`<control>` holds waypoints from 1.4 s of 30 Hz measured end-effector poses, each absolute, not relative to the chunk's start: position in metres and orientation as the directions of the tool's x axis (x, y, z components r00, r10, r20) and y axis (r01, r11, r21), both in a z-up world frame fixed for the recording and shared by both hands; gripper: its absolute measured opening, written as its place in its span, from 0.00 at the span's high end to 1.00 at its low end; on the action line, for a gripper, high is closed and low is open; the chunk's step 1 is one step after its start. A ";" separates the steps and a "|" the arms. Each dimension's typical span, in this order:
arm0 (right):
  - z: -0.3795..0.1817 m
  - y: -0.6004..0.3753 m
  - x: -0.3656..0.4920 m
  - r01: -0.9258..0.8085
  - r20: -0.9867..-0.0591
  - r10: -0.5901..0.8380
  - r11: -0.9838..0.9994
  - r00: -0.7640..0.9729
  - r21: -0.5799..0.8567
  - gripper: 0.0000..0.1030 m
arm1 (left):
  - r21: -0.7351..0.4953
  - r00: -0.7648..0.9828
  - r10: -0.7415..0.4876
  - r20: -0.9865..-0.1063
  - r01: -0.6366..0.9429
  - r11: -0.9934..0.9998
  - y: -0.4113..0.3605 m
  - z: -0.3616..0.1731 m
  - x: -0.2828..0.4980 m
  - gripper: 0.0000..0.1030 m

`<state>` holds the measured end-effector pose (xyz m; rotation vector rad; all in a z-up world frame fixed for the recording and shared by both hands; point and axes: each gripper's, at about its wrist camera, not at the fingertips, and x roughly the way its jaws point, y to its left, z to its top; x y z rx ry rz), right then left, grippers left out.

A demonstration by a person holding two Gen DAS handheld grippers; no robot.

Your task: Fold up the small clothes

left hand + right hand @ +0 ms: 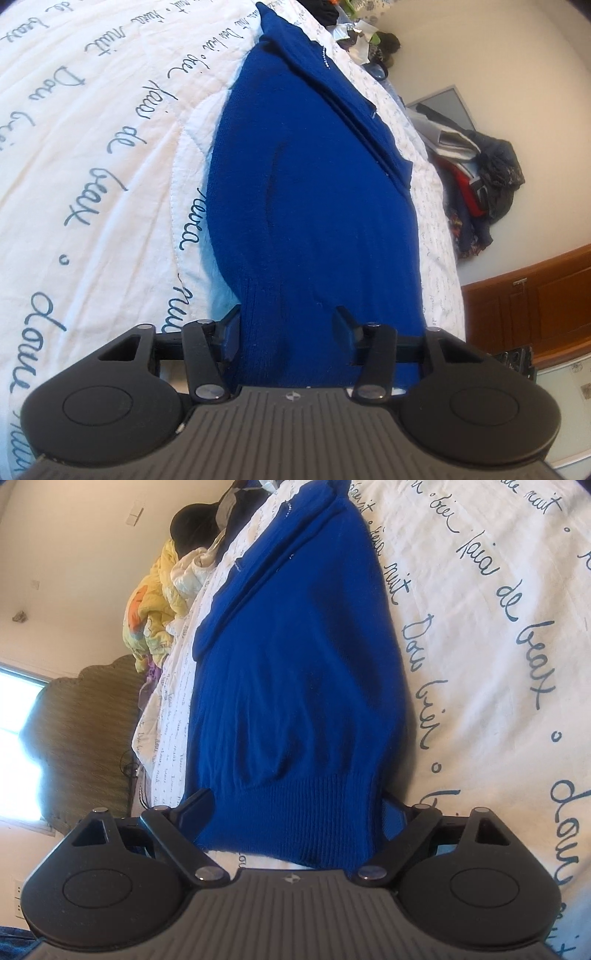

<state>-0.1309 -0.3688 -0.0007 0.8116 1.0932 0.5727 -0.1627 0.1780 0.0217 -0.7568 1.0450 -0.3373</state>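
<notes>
On a bed under a white quilt point(92, 155) printed with dark script: a blue knitted sweater point(314, 192), laid flat, sleeve folded over its far part.

From the left wrist view: left hand-held gripper point(288, 332) low over the near end of the sweater, jaws partly apart, blue knit between the fingers point(232, 332); whether the pads press it, impossible to tell. Left of the garment, broad bare quilt. Right of it, only a narrow strip of quilt before the bed's edge, then a heap of dark and red clothes point(480, 177) against a pale wall, and a wooden cabinet point(535, 306).

From the right wrist view: right hand-held gripper point(295, 812) spread wide, straddling the ribbed hem point(314, 812) without pinching it. Left of the sweater, a thin band of quilt, then a yellow bundle of clothes point(155, 602), a scalloped headboard point(92, 738) and a bright window point(18, 731). Right of the sweater, wide open quilt.
</notes>
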 end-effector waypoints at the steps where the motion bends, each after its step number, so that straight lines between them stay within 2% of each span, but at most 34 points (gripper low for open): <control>1: 0.000 -0.367 -0.131 -0.021 -0.558 0.744 0.607 0.367 0.795 0.37 | -0.694 0.477 -0.579 -0.662 -0.098 0.713 0.179 0.022 -0.163 0.62; 2: -0.001 -0.363 -0.131 -0.024 -0.595 0.723 0.643 0.351 0.766 0.61 | -0.680 0.472 -0.565 -0.676 -0.104 0.726 0.180 0.022 -0.163 0.77; 3: -0.003 -0.359 -0.130 -0.021 -0.653 0.683 0.696 0.328 0.718 0.96 | -0.661 0.466 -0.548 -0.694 -0.112 0.742 0.180 0.023 -0.163 0.86; 4: -0.006 -0.359 -0.132 -0.024 -0.646 0.684 0.692 0.338 0.721 0.96 | -0.644 0.460 -0.533 -0.711 -0.121 0.755 0.183 0.024 -0.165 0.92; 8: -0.003 -0.358 -0.133 -0.022 -0.634 0.683 0.686 0.362 0.727 0.96 | -0.620 0.483 -0.508 -0.713 -0.097 0.779 0.185 0.038 -0.167 0.93; 13: 0.026 -0.369 -0.111 -0.073 -0.473 0.750 0.564 0.462 0.823 0.96 | -0.668 0.575 -0.555 -0.601 0.019 0.744 0.186 0.084 -0.127 0.93; 16: 0.045 -0.373 -0.067 -0.132 -0.359 0.769 0.493 0.529 0.860 0.95 | -0.668 0.635 -0.545 -0.548 0.062 0.742 0.189 0.109 -0.071 0.93; 19: 0.054 -0.373 -0.001 -0.159 -0.295 0.752 0.466 0.589 0.870 0.95 | -0.651 0.695 -0.506 -0.510 0.073 0.756 0.186 0.128 0.000 0.93; 23: 0.053 -0.368 0.100 -0.140 -0.279 0.723 0.460 0.631 0.877 0.95 | -0.606 0.726 -0.453 -0.518 0.063 0.793 0.171 0.135 0.098 0.93; 26: 0.040 -0.362 0.172 -0.073 -0.326 0.693 0.480 0.643 0.874 0.95 | -0.551 0.728 -0.399 -0.557 0.036 0.834 0.151 0.128 0.160 0.93; 29: 0.019 -0.356 0.227 0.008 -0.362 0.656 0.477 0.663 0.879 0.92 | -0.484 0.737 -0.344 -0.582 0.026 0.875 0.141 0.110 0.215 0.88; 30: 0.013 -0.358 0.244 0.049 -0.392 0.630 0.490 0.671 0.870 0.72 | -0.463 0.748 -0.303 -0.591 -0.008 0.886 0.140 0.105 0.227 0.85; 31: 0.005 -0.357 0.254 0.088 -0.415 0.606 0.494 0.679 0.865 0.32 | -0.463 0.767 -0.265 -0.585 -0.048 0.885 0.146 0.098 0.238 0.70; 32: -0.001 -0.358 0.257 0.126 -0.430 0.569 0.494 0.701 0.860 0.13 | -0.476 0.780 -0.255 -0.571 -0.062 0.877 0.152 0.096 0.240 0.44; 33: -0.002 -0.358 0.257 0.154 -0.443 0.528 0.502 0.725 0.851 0.04 | -0.492 0.791 -0.247 -0.560 -0.077 0.867 0.158 0.096 0.237 0.30; 34: 0.000 -0.359 0.252 0.151 -0.439 0.512 0.509 0.738 0.847 0.04 | -0.510 0.810 -0.233 -0.538 -0.093 0.855 0.165 0.097 0.228 0.12; 35: 0.001 -0.362 0.244 0.123 -0.412 0.520 0.501 0.748 0.856 0.05 | -0.517 0.832 -0.221 -0.508 -0.090 0.851 0.169 0.099 0.214 0.06; 36: 0.003 -0.365 0.231 0.097 -0.386 0.530 0.492 0.755 0.865 0.05 | -0.505 0.845 -0.206 -0.493 -0.085 0.859 0.173 0.101 0.199 0.06; 38: 0.009 -0.370 0.201 0.066 -0.386 0.539 0.519 0.749 0.852 0.05 | -0.446 0.836 -0.170 -0.522 -0.098 0.890 0.177 0.104 0.170 0.06; 40: 0.012 -0.374 0.165 0.072 -0.449 0.518 0.594 0.728 0.801 0.05 | -0.405 0.817 -0.118 -0.564 -0.150 0.902 0.184 0.098 0.134 0.06; 42: 0.008 -0.376 0.134 0.111 -0.553 0.476 0.681 0.684 0.724 0.05 | -0.396 0.779 -0.098 -0.619 -0.202 0.896 0.192 0.084 0.103 0.06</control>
